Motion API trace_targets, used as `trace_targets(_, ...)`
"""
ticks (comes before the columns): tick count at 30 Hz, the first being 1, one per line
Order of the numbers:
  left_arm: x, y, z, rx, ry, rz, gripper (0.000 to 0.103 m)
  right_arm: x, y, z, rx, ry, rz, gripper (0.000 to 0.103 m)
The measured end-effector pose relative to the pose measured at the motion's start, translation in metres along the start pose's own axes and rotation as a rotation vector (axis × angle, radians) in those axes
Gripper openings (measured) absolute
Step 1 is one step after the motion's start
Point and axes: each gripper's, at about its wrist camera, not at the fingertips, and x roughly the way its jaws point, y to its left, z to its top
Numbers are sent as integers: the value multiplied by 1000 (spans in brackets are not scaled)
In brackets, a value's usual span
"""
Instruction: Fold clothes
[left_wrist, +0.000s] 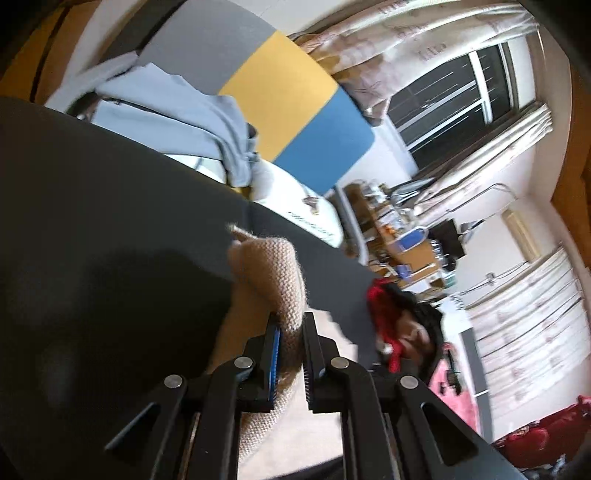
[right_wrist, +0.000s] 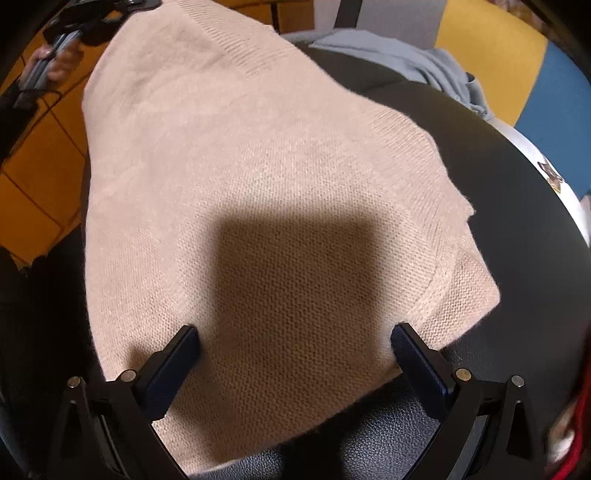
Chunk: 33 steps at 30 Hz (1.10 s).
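Note:
A beige knitted sweater (right_wrist: 258, 177) lies spread over a black tabletop (right_wrist: 498, 177). My right gripper (right_wrist: 293, 332) hovers open just above its near part, fingers wide apart, its shadow falling on the knit. At the top left of the right wrist view, the left gripper (right_wrist: 79, 27) is held by a hand at the sweater's far edge. In the left wrist view, my left gripper (left_wrist: 291, 321) is shut on a bunched fold of the beige sweater (left_wrist: 269, 273), lifted off the black tabletop (left_wrist: 110, 221).
A light blue garment (right_wrist: 417, 59) lies at the table's far edge, also in the left wrist view as a light blue garment (left_wrist: 177, 118). Beyond are a grey, yellow and blue panel (left_wrist: 288, 96), a window (left_wrist: 454, 99), cluttered shelves (left_wrist: 399, 236) and red and pink clothing (left_wrist: 391, 325).

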Motion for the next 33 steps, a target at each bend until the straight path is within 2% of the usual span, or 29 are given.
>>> trace_targets(4, 18, -35, -7, -61, -14, -83, 9, -3, -3, -7, 25, -56, -3, 103)
trace_targets(9, 59, -79, -16, -84, 7, -144, 8, -6, -7, -16, 47, -116, -2, 103)
trace_targets(14, 122, -113, -32, -121, 74, -196, 7, -8, -11, -23, 70, -167, -5, 103)
trace_targets(16, 153, -120, -44, -136, 120, -180, 7, -9, -13, -26, 78, -185, -6, 103)
trace_targets(20, 215, -117, -74, -215, 215, -156, 6, -11, -16, -33, 93, -223, -2, 103)
trace_targets(27, 274, -105, -102, -260, 290, -77, 6, -15, -22, -39, 114, -256, 16, 103)
trace_targets(30, 294, -89, -111, -383, 365, -119, 6, -16, -23, -41, 114, -263, 17, 103)
trace_targets(33, 280, -103, -102, -342, 380, -161, 12, -17, -24, -43, 112, -266, 13, 103)
